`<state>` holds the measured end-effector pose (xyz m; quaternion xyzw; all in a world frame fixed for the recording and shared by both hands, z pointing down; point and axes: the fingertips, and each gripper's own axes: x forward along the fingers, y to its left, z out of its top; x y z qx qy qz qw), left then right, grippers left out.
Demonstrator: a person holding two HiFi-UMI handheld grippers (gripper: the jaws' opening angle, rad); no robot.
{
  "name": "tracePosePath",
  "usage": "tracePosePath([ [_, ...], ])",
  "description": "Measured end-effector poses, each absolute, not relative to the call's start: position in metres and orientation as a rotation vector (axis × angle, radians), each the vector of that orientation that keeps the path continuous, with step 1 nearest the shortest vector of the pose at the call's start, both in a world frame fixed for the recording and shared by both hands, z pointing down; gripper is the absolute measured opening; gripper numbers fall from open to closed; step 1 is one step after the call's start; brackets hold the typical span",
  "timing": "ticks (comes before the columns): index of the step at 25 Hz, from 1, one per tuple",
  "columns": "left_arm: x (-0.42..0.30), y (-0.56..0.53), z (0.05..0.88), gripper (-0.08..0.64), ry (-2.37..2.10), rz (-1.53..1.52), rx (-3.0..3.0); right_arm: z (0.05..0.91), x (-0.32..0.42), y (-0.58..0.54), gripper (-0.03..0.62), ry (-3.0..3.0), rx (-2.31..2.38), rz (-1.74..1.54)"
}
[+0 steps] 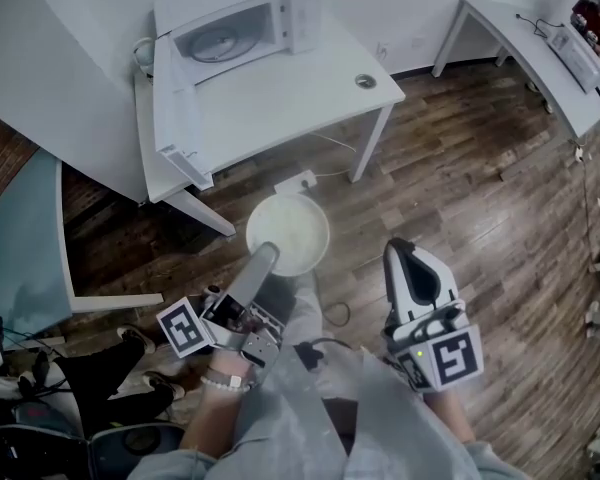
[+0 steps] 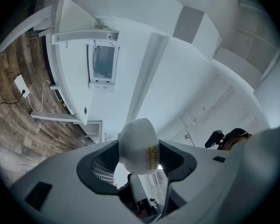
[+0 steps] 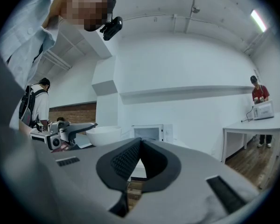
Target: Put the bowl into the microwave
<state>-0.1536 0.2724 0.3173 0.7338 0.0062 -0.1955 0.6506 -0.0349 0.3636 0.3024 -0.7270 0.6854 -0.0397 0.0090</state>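
Dark wood-plank floor [image 1: 460, 188] underneath, white walls all round. Over that floor, just short of the white table [image 1: 280, 98]: the white bowl [image 1: 288, 230], upright in mid-air, grasped at its near rim by the left gripper [image 1: 267, 256], jaws standing wide around it. In the left gripper view, a rounded white bowl wall with a yellow sticker, wedged between the dark pads. Well apart from the bowl, toward the table's far side: the microwave [image 1: 235, 33], door [image 1: 178, 108] swung open along the table's left edge, turntable showing inside. To the bowl's right: the right gripper [image 1: 402, 250], clenched tight on nothing. Further out, a white power strip [image 1: 296, 181] on the floor by the table's front edge, and a second white table [image 1: 520, 43] at far right.
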Motion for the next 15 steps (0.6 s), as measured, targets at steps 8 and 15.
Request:
tracePosePath([
  [8, -0.122, 0.214, 0.324, 0.245, 0.008, -0.408, 1.671, 0.3, -0.003, 0.295, -0.002, 2.153, -2.297, -0.127],
  [15, -0.095, 0.158, 0.316, 0.245, 0.038, -0.41, 1.686, 0.3, 0.02, 0.234, -0.002, 2.165, -2.312, -0.122],
])
